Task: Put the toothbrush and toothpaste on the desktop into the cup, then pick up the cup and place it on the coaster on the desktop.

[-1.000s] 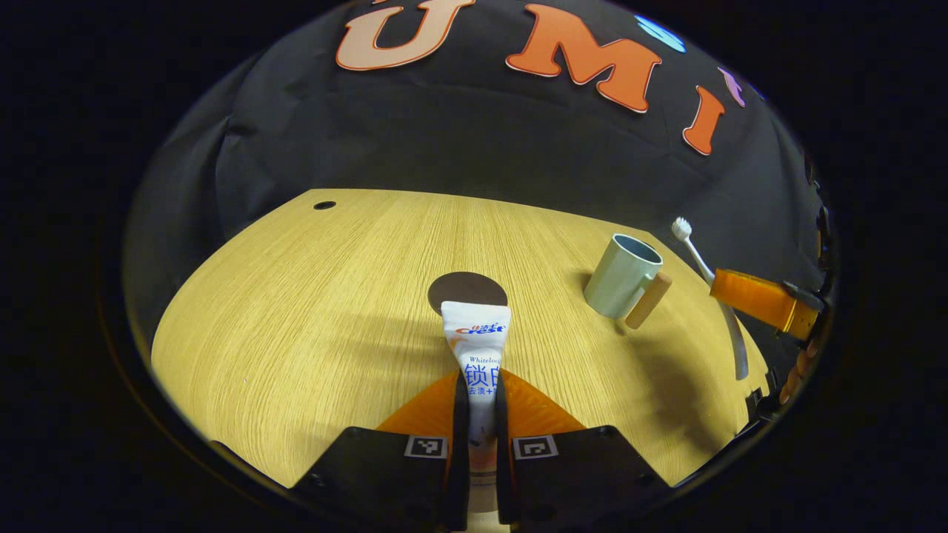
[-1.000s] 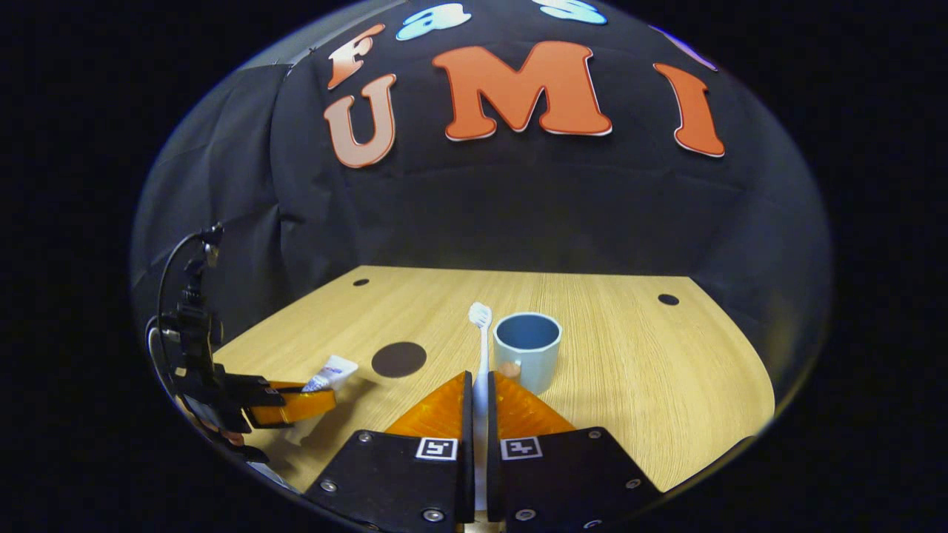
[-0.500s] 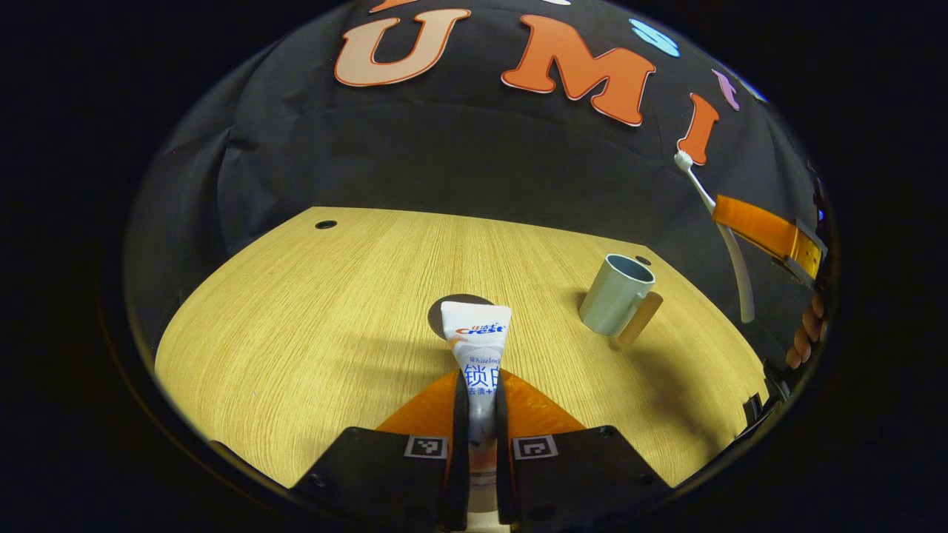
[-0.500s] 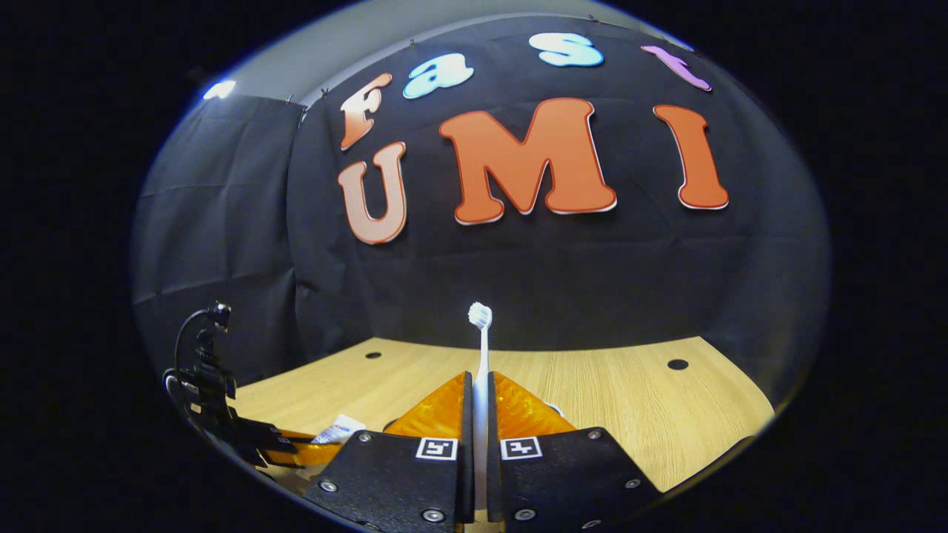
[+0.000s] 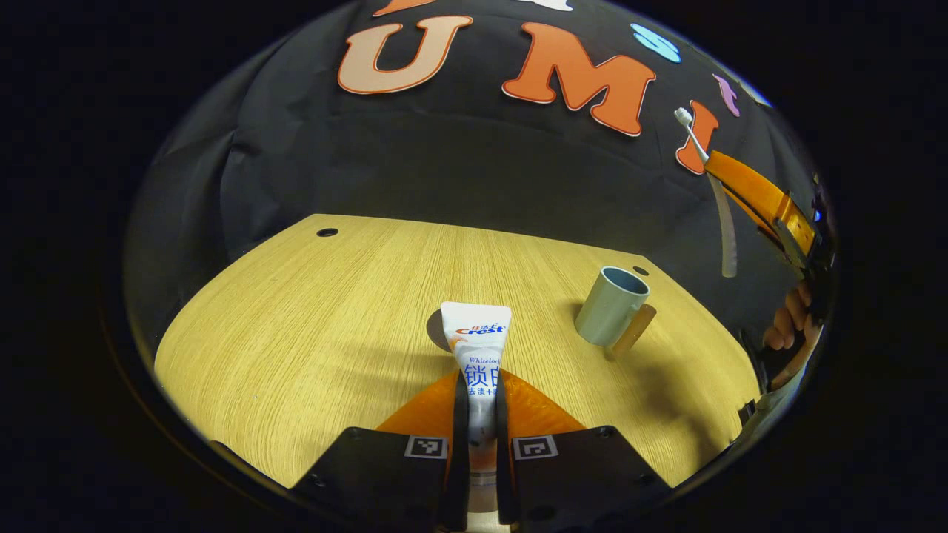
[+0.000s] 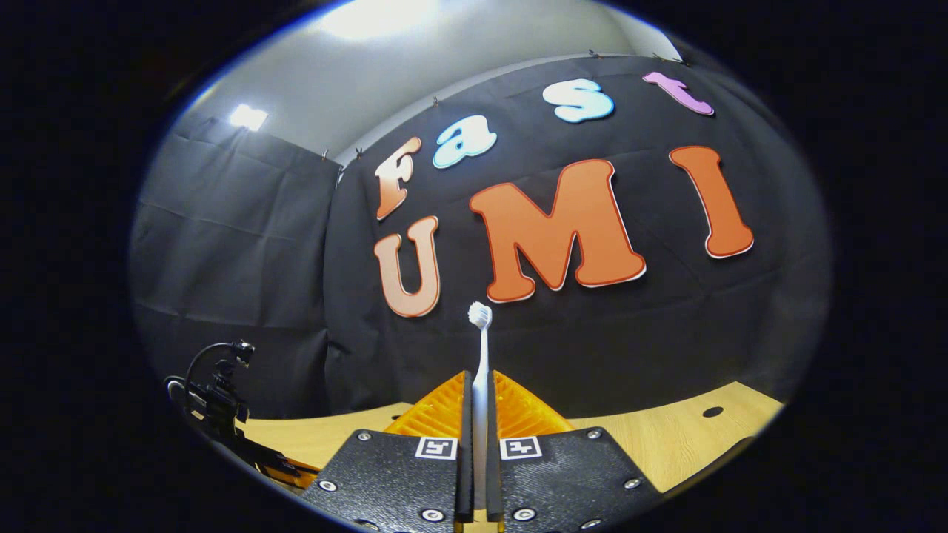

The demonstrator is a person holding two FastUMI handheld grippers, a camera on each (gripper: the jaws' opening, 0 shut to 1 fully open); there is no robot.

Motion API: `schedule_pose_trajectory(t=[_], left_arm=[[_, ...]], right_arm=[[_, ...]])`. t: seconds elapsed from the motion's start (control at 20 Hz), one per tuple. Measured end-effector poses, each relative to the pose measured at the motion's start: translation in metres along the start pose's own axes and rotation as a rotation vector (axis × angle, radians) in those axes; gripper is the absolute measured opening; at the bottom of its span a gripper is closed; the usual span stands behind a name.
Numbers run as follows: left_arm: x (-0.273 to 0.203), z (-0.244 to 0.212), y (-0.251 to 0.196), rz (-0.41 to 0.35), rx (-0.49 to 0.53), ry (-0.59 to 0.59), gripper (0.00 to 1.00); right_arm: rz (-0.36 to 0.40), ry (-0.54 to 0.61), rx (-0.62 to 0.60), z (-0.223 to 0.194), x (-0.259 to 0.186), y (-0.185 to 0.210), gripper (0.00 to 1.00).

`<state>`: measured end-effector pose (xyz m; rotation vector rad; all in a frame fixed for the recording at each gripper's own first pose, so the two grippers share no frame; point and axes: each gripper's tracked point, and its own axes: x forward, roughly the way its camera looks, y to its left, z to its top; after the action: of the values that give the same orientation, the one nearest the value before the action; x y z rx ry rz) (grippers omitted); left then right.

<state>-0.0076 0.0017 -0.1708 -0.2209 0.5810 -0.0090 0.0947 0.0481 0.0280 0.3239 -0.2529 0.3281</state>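
At lower centre of the left gripper view, the left gripper grips the toothpaste over the desktop; at upper right, the right gripper pinches the toothbrush high above the cup, apparently to lower it in. The coaster peeks out behind the tube.

The table looks like pale, matt wood grain; the toothpaste tube is glossy plastic; the cup is smooth and matt.

Toothbrush higher, tilted upward.
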Motion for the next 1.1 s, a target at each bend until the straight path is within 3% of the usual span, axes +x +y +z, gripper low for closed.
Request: schedule_pose_trajectory(t=[0.1,0.25,0.3,0.45,0.7,1.1], left_arm=[[-0.001,0.002,0.0,0.001,-0.001,-0.009,0.18],[-0.003,0.004,-0.001,0.002,-0.002,-0.019,0.18],[-0.002,0.004,0.0,0.001,-0.002,-0.024,0.18],[-0.002,0.005,0.001,0.005,-0.004,-0.034,0.18],[-0.004,0.006,0.003,0.026,-0.014,-0.043,0.18],[-0.008,0.008,0.009,0.046,-0.02,-0.054,0.18]], right_arm=[[-0.003,-0.049,-0.017,0.004,0.003,-0.007,0.11],[-0.011,-0.109,-0.051,0.004,0.008,-0.02,0.02],[-0.011,-0.117,-0.047,0.002,0.01,-0.024,0.07],[-0.019,-0.122,-0.033,-0.009,0.017,-0.037,0.07],[-0.061,-0.064,-0.001,-0.04,0.033,-0.058,0.07],[-0.091,0.076,-0.085,-0.098,0.053,-0.075,0.07]])
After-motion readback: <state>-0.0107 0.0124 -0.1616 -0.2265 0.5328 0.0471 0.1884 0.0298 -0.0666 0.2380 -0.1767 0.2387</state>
